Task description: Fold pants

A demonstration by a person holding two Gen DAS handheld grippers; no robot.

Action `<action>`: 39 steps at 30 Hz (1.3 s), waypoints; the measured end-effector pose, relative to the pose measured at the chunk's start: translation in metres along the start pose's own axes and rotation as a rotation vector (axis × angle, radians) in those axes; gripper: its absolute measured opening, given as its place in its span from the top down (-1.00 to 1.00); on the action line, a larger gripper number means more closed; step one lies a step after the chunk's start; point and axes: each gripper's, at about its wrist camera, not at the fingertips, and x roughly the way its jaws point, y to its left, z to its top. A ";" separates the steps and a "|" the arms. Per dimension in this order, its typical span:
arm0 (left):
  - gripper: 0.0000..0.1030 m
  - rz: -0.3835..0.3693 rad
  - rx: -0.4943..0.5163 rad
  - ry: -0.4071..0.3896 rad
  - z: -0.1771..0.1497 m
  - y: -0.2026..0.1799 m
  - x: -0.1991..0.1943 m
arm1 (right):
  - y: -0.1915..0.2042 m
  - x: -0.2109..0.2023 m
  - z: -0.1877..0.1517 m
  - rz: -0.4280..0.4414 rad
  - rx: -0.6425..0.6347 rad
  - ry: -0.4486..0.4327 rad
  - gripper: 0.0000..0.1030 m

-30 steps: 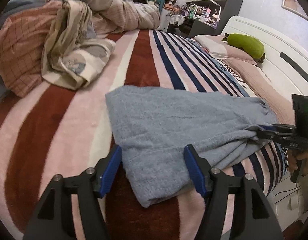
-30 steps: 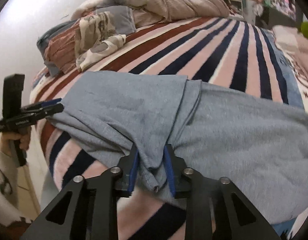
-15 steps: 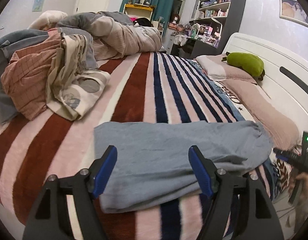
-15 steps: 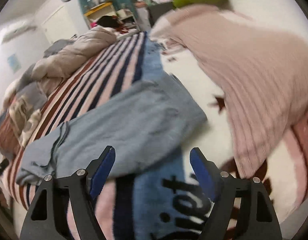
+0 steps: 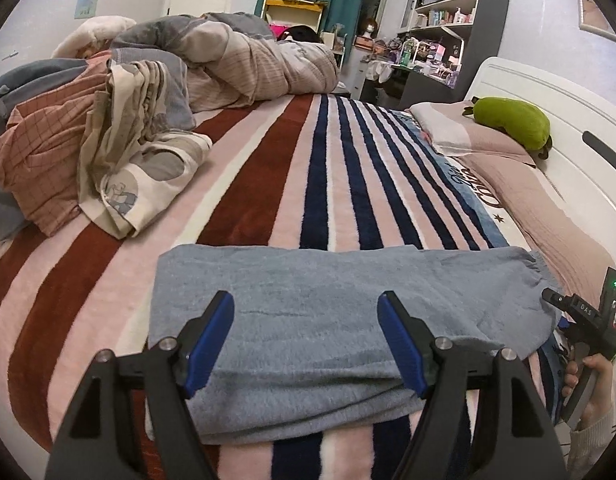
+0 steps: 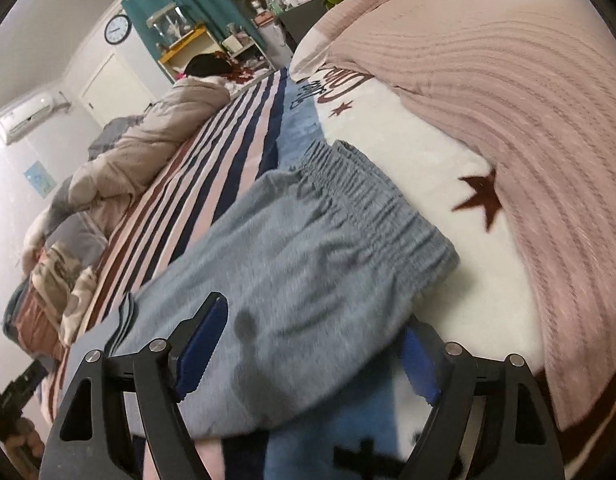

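Observation:
The grey-blue pants [image 5: 308, 300] lie folded lengthwise across the striped blanket [image 5: 319, 168] near the bed's front edge. My left gripper [image 5: 308, 344] is open and empty, its blue fingers spread just above the pants' near edge. My right gripper [image 6: 308, 356] is open and empty, low over the waistband end of the pants [image 6: 308, 264]; the elastic waistband [image 6: 371, 208] lies ahead of it. The right gripper also shows in the left wrist view [image 5: 575, 312] at the pants' right end.
A heap of clothes and bedding [image 5: 96, 136] lies at the far left. A rolled duvet [image 5: 248, 60] lies at the back. A pink pillow [image 5: 483, 140] with a green plush [image 5: 511, 120] sits by the white headboard [image 5: 567, 120]. Shelves [image 5: 447, 24] stand behind.
Both grippers have let go of the pants and opened. The pants now lie flat on the blanket. The right gripper has swung to the waistband end; the left has drawn back.

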 end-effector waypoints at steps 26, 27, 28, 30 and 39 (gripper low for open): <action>-0.38 0.006 -0.131 -0.132 -0.020 0.080 -0.058 | 0.228 -0.074 0.017 0.281 -0.429 -0.152 0.86; -0.38 0.010 -0.140 -0.138 -0.023 0.087 -0.062 | 0.241 -0.074 0.013 0.295 -0.453 -0.146 0.86; -0.38 0.015 -0.147 -0.142 -0.025 0.092 -0.066 | 0.255 -0.072 0.008 0.311 -0.479 -0.134 0.86; -0.38 0.031 -0.168 -0.152 -0.032 0.107 -0.075 | 0.282 -0.066 -0.004 0.348 -0.524 -0.100 0.86; -0.42 0.057 -0.250 -0.181 -0.057 0.155 -0.100 | 0.369 -0.005 -0.074 0.373 -0.707 0.108 0.88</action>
